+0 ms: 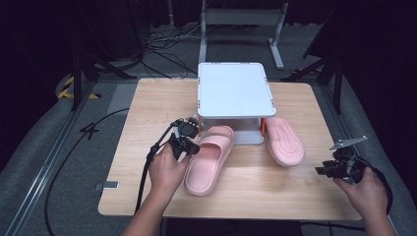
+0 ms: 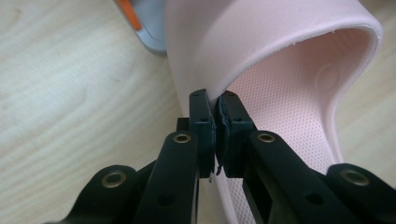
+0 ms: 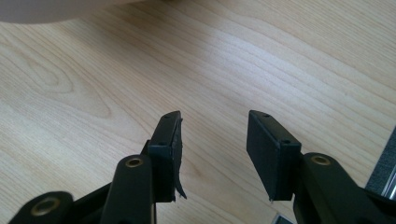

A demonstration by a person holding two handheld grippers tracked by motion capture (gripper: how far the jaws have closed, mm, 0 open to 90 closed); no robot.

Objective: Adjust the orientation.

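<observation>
Slippers, two pink ones, lie on the wooden table (image 1: 147,98) in front of a small white rack (image 1: 235,90). That rack stands at the far middle of the table, with a flat white top and an open space under it.

One pink slipper (image 1: 209,160) lies near the middle. Its long way runs from the near edge of the table up toward the rack, tipped a little to the right, and its toe end is just beside the rack's foot. The other slipper (image 1: 284,141) lies to the right, sole up, with one end tucked at the rack's right leg.

On the left, the left gripper (image 1: 186,142) is right at the left side of the middle slipper. In the left gripper view its jaws are pinched tight on the thin edge of the slipper's strap (image 2: 280,42), one jaw outside the strap and one inside.

Far off at the right edge of the table, the right gripper (image 1: 339,167) has its jaws apart with nothing between them, just bare wood below.

So the left hand is the one that has the slipper. The space under the rack lies straight ahead of the toe, so I think the next push goes along the slipper's long way.
</observation>
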